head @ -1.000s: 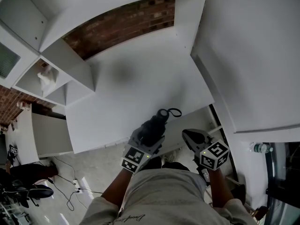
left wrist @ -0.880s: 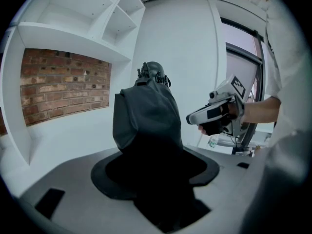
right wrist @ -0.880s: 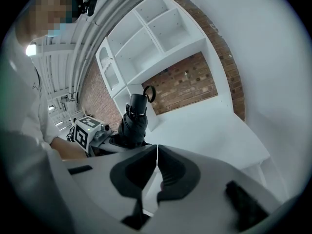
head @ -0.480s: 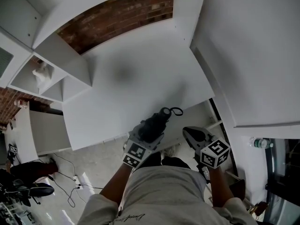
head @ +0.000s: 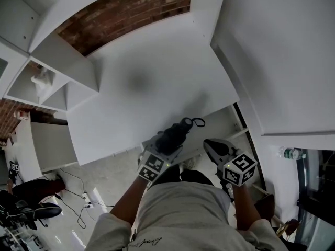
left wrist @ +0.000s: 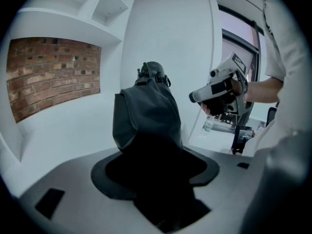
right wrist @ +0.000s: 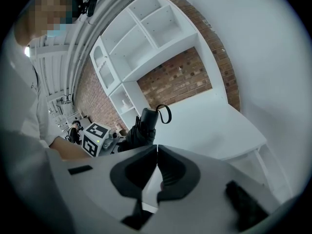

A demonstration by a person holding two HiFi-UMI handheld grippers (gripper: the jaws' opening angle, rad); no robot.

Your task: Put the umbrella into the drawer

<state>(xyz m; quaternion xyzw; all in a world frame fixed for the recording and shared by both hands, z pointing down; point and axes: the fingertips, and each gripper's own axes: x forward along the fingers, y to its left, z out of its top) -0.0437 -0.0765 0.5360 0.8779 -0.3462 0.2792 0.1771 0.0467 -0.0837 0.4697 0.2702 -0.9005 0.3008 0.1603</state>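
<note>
The folded black umbrella (head: 175, 135) points its strap loop (head: 197, 122) over the front edge of the white desk (head: 152, 82). My left gripper (head: 166, 143) is shut on the umbrella's fabric body (left wrist: 146, 116), which fills the space between its jaws. In the right gripper view the umbrella (right wrist: 142, 126) stands up beside the left gripper's marker cube (right wrist: 95, 136). My right gripper (head: 211, 146) hangs just right of the umbrella, below the desk edge. Its jaws are shut (right wrist: 157, 156) with nothing between them. White rails (head: 235, 134) show under the desk's right end.
White open shelves (head: 47, 82) stand at the left and a brick wall (head: 131, 9) lies behind the desk. A large white panel (head: 282, 61) rises at the right, with a water bottle (head: 290, 153) below it. Cables (head: 78, 203) lie on the floor at the left.
The head view has drifted a little. The left gripper with the umbrella has edged slightly toward the desk edge; the right gripper stays beside it, still shut.
</note>
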